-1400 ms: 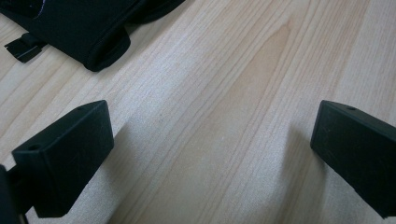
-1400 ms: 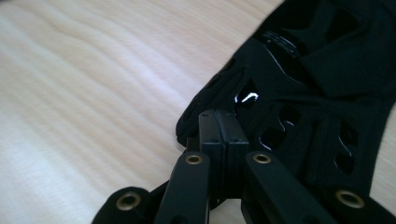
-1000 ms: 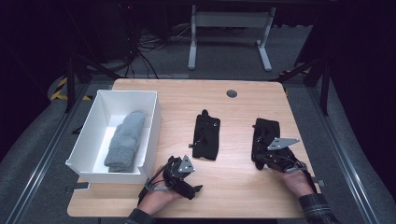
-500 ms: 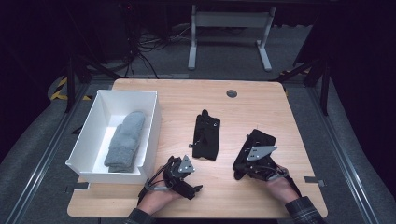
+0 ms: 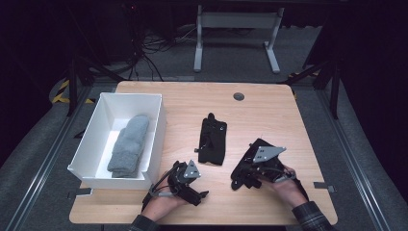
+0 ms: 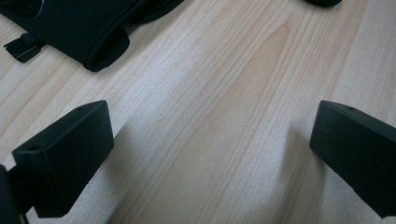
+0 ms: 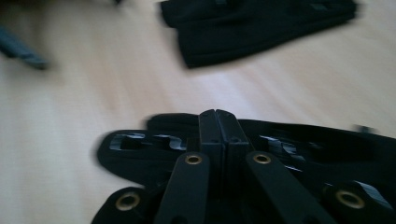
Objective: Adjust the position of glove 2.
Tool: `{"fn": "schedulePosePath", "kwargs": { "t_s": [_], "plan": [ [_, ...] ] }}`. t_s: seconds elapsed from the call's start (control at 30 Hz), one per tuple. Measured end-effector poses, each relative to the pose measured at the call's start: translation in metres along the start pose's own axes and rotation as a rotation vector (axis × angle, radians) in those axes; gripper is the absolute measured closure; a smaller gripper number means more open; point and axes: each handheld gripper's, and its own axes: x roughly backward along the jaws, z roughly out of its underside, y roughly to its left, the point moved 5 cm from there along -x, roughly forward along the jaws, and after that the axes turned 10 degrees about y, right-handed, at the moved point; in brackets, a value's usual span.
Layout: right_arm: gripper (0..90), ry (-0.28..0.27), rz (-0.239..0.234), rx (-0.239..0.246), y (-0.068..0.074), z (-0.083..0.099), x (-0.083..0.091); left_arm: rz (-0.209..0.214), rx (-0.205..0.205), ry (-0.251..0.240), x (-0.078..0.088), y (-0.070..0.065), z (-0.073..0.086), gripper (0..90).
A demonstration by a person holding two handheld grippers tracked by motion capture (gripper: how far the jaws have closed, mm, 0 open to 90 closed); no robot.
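Tool states first: the right tool (image 7: 217,122) has its jaws pressed together on a black glove (image 5: 237,180), the fabric bunched under and around the tips, while the left tool (image 6: 212,135) sits spread wide with nothing but bare wood between its jaws. Largest in the scene is the wooden counter (image 5: 192,103), and on its left side stands a white box (image 5: 155,139), open-topped, its long axis running away from the person. Inside it lies a grey cloth (image 5: 129,144), folded lengthwise along the box floor. Near the middle of the counter rests a second black glove (image 5: 212,142), flat and loose, its long axis pointing roughly away from the person, well apart from the box and just beyond the left tool's reach line. The pinched glove is at the near right, slanting from near-left to far-right, close beside the loose one but not touching it. What matters for the coming move, as I judge it, is direction — the box lies to the left of the right tool, with the loose glove and the left tool between. The left hand is nearer both the box and the loose glove; the right hand would need to carry its glove across or over them.
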Motion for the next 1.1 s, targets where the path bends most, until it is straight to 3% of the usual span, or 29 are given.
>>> {"fn": "schedulePosePath", "kwargs": {
  "t_s": [0.2, 0.37, 0.5, 0.8, 0.93, 1.1],
  "plan": [
    [90.0, -0.008, 0.115, -0.108, -0.054, 0.014, 0.013, -0.002, 0.0, 0.001, 0.0, 0.0, 0.0, 0.2],
    [90.0, 0.008, 0.154, -0.172, -0.079, 0.029, 0.018, -0.002, 0.001, 0.002, 0.0, 0.0, 0.0, 0.1],
    [90.0, 0.061, 0.181, -0.208, -0.093, 0.044, 0.012, -0.003, 0.004, 0.004, 0.001, 0.0, 0.001, 0.1],
    [90.0, 0.119, 0.194, -0.232, -0.092, 0.059, 0.015, -0.007, 0.009, 0.008, 0.001, 0.0, 0.001, 0.0],
    [90.0, 0.146, 0.211, -0.211, -0.082, 0.066, 0.022, -0.003, 0.003, 0.001, 0.001, 0.001, 0.001, 0.0],
    [90.0, 0.174, 0.196, -0.197, -0.068, 0.078, 0.032, -0.001, 0.002, 0.0, 0.001, 0.001, 0.001, 0.0]
  ]
}}
